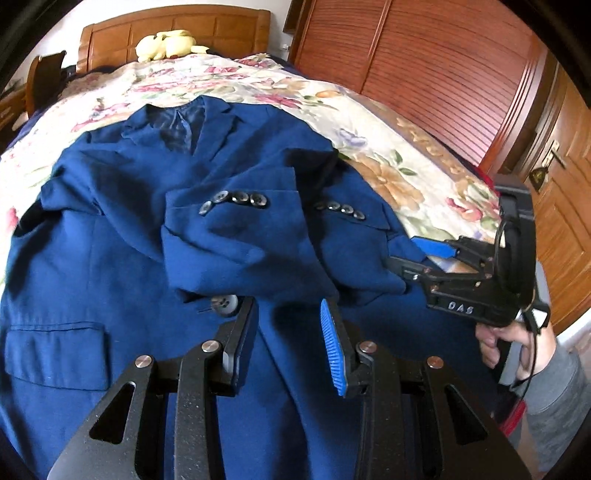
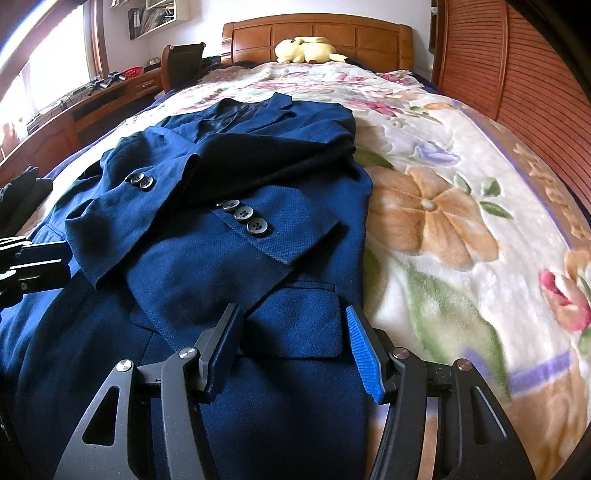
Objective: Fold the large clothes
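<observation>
A navy blue suit jacket [image 1: 122, 229] lies face up on the bed, collar toward the headboard, both buttoned sleeves folded across its chest. It also shows in the right wrist view [image 2: 236, 280]. My left gripper [image 1: 288, 314] is open and empty, hovering over the jacket's front near a large button [image 1: 224, 305]. My right gripper [image 2: 291, 325] is open and empty above the jacket's right pocket flap, near its edge. The right gripper also shows in the left wrist view [image 1: 417, 254], at the jacket's right side, jaws apart.
A floral blanket [image 2: 443, 206] covers the bed. A yellow plush toy [image 2: 306, 48] lies by the wooden headboard [image 2: 317, 31]. A wooden slatted wardrobe [image 1: 424, 62] stands along the right. A desk [image 2: 74, 107] and chair stand to the left.
</observation>
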Motion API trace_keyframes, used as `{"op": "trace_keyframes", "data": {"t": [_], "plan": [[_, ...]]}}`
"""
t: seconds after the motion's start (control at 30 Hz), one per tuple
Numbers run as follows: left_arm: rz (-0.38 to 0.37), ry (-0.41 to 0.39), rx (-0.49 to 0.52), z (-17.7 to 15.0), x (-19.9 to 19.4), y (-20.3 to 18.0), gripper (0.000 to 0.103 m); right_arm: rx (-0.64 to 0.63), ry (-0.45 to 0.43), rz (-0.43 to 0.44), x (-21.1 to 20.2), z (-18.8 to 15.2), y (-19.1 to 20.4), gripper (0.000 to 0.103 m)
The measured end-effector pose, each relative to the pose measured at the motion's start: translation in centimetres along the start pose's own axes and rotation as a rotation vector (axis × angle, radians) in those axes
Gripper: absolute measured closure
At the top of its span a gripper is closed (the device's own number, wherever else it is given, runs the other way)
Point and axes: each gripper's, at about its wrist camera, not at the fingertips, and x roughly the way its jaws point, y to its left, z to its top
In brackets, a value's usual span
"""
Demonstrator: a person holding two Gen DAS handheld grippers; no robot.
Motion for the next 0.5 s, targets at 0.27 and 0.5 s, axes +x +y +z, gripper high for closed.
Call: {"op": "trace_keyframes", "data": {"t": [0.27,0.5], "plan": [[0.005,0.038,-0.002,0.8,1.9,-0.3,0.067,-0.001,0.0,0.0,0.1,0.1,0.1,0.044],[-0.052,0.029,-0.028,1.1,2.5,0.4,0.086,-0.001,-0.001,0.001,0.1,0.1,0.0,0.044]]}}
